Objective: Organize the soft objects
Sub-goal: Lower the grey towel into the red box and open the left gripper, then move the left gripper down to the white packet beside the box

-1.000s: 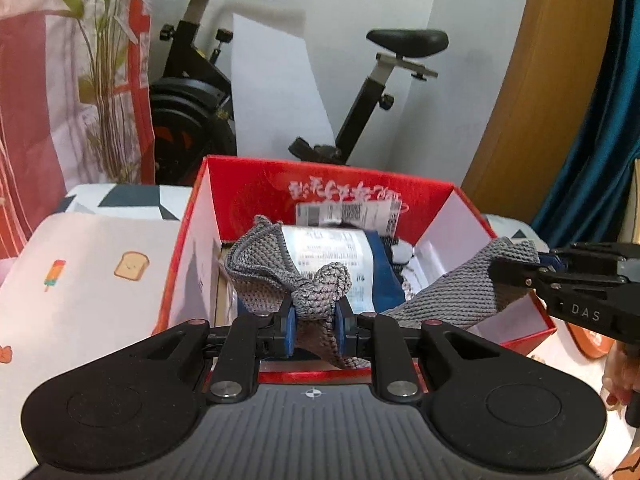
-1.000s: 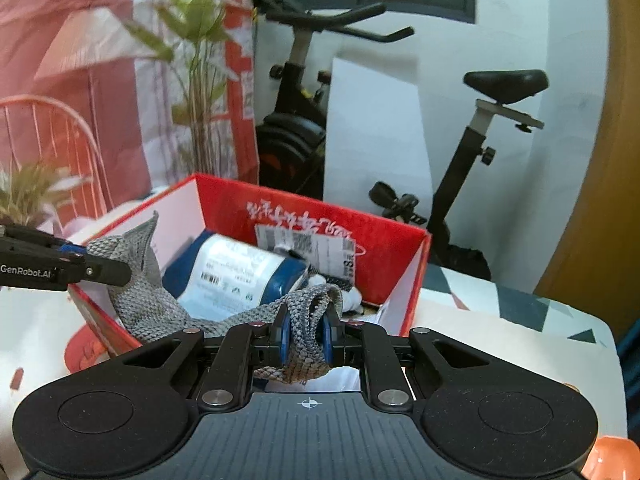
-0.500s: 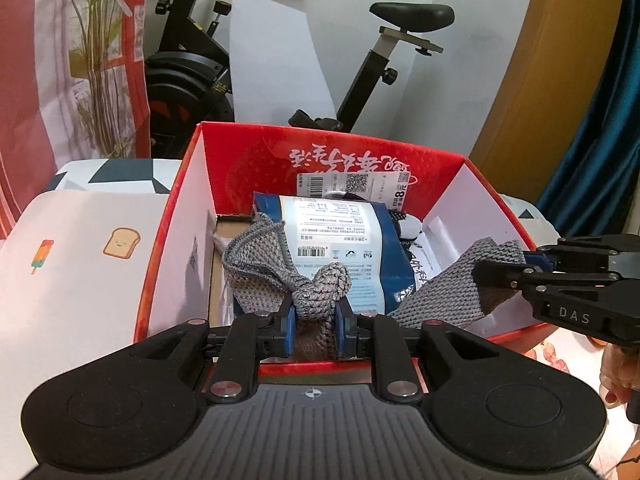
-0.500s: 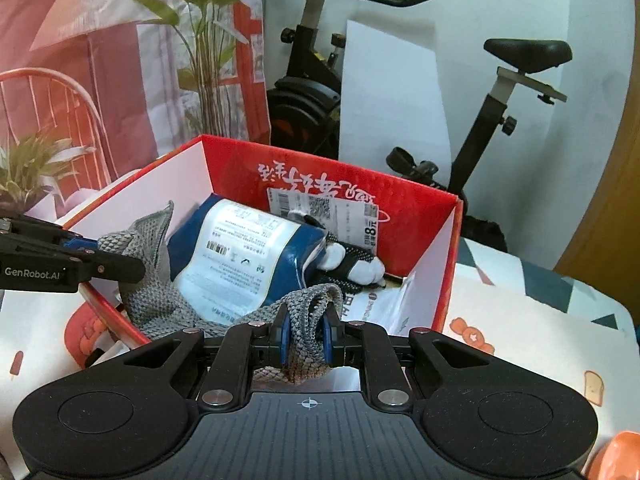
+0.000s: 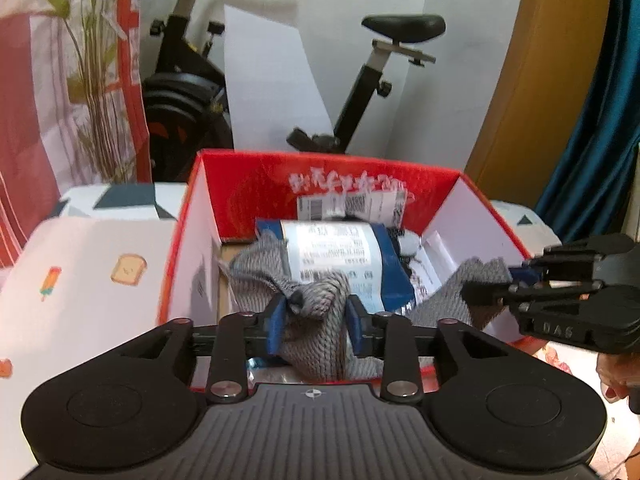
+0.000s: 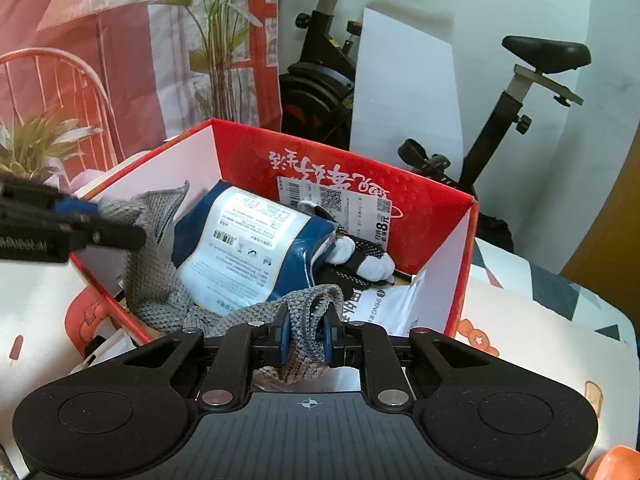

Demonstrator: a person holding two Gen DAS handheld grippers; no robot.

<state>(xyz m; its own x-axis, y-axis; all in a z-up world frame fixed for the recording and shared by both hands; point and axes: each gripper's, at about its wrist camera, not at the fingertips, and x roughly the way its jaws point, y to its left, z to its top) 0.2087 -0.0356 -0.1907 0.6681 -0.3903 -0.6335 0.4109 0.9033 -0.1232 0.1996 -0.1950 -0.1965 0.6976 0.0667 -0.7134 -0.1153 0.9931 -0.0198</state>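
Observation:
A grey knitted cloth (image 5: pixel 256 276) hangs over the near rim of a red cardboard box (image 5: pixel 248 196) and lies partly inside it. My left gripper (image 5: pixel 315 320) has one bunched end between its blue pads; the jaws are opening and the fabric sits slack. My right gripper (image 6: pixel 306 334) is shut on the other end of the cloth (image 6: pixel 156 276) over the box (image 6: pixel 248 152). Each gripper shows in the other view: the right gripper (image 5: pixel 492 288) and the left gripper (image 6: pixel 120 224). Under the cloth lies a blue and white packet (image 5: pixel 336 256), also seen in the right wrist view (image 6: pixel 248 248).
In the box lie a black and white glove (image 6: pixel 360 256) and a white printed sheet (image 6: pixel 384 308). The box stands on a cloth with toast prints (image 5: pixel 80 280). An exercise bike (image 6: pixel 320 80), a plant (image 5: pixel 92 80) and a red wire chair (image 6: pixel 60 92) stand behind.
The left gripper's pads have parted and the bunched cloth between them has loosened and spread. The right gripper stays clamped on its end and has come nearer over the box.

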